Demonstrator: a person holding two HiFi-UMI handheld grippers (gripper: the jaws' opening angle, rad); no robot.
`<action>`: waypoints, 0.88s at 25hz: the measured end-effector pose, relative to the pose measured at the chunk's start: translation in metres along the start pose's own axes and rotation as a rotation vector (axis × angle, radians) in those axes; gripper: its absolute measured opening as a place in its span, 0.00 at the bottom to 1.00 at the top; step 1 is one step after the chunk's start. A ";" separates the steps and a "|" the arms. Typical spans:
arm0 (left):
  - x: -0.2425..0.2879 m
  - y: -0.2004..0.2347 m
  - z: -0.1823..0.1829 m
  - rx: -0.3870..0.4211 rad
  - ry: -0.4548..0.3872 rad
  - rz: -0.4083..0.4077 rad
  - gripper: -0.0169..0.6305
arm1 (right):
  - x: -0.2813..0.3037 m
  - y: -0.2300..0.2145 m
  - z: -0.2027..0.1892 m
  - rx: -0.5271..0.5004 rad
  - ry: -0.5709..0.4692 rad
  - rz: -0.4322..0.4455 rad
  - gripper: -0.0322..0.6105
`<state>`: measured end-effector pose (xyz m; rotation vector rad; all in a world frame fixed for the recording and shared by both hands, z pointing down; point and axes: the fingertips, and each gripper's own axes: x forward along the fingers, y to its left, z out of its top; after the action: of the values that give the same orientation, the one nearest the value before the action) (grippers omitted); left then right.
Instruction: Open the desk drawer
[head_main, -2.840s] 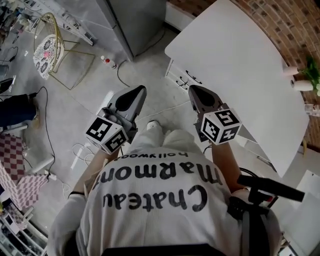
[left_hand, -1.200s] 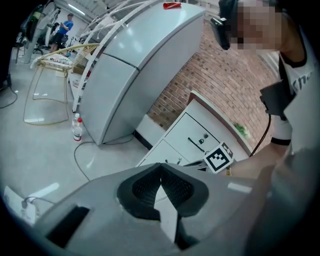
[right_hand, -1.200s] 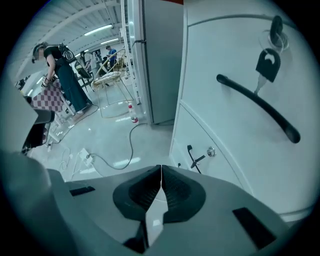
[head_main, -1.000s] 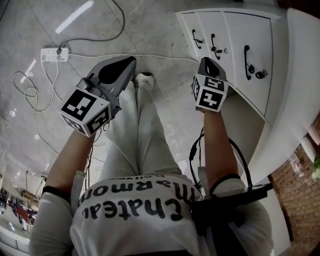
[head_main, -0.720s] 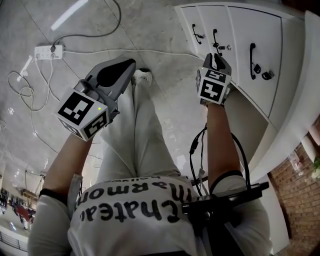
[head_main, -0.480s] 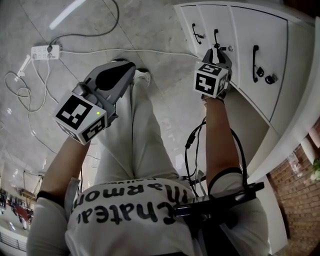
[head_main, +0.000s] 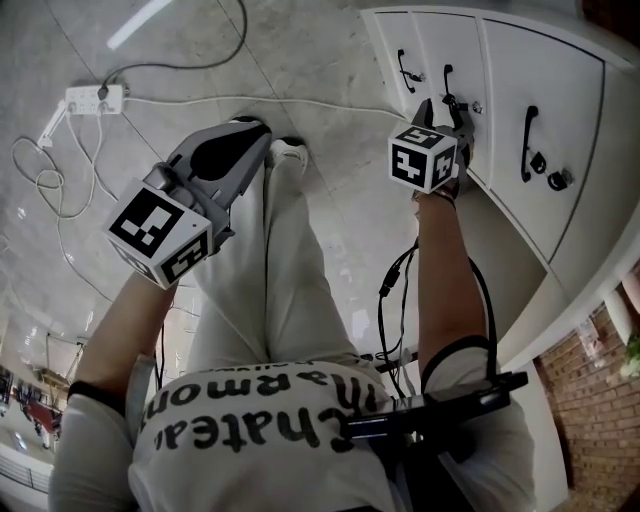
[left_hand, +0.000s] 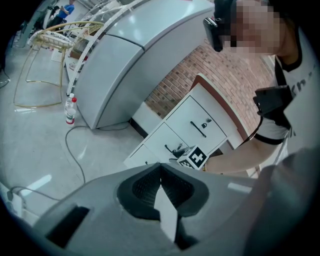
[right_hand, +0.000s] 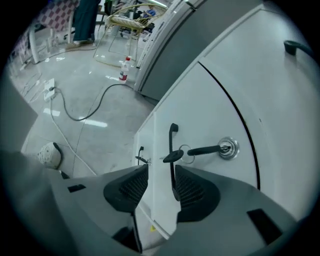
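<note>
- The desk drawer (head_main: 462, 50) is shown at the far right as the middle of three white fronts, and it appears shut; in the right gripper view its black handle (right_hand: 171, 140) stands between the fingers of the right gripper (right_hand: 161, 174), which have just been opening and are now spread wide, with nothing pressed
- The handle lies much closer to the right finger than to the left one; if the fingers are closed from here, the bar may be caught by the edge of one pad only, and the hold could slip off once a pull is begun
- A key (right_hand: 206, 149) is left in the lock (right_hand: 229, 148) just right of the handle, and a ring with what looks like a second key hangs across the bar; these could be pinched together with the handle, so that the key is bent or the hold is made loose
- Whether the lock is turned cannot be told; if it is, a hard pull would only strain the handle or drag the desk
- The right gripper is pointed steeply down at the front; a pull not kept straight out could bind the drawer on its runners
- The left gripper (head_main: 238, 135) is held well apart at the left, over the person's legs, with its fingers closed together on nothing, so the desk is not steadied by it
- A power strip (head_main: 95, 98) lies on the floor (head_main: 320, 60) at the far left, well apart from both grippers; it is judged a hazard only if a step back is taken during the pull
</note>
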<state>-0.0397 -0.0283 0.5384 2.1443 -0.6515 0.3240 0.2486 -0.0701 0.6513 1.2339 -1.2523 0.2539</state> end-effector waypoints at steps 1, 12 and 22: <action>0.001 0.001 -0.001 0.005 0.007 -0.001 0.05 | 0.001 0.002 0.000 -0.040 -0.003 -0.009 0.32; 0.017 -0.005 -0.009 0.010 0.028 -0.035 0.05 | 0.002 -0.015 0.000 -0.005 0.065 -0.117 0.10; 0.016 -0.009 -0.020 -0.004 0.011 -0.058 0.05 | -0.003 -0.011 -0.001 -0.024 0.034 -0.056 0.09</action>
<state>-0.0211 -0.0135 0.5518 2.1520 -0.5820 0.3021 0.2562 -0.0723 0.6429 1.2375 -1.1861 0.2176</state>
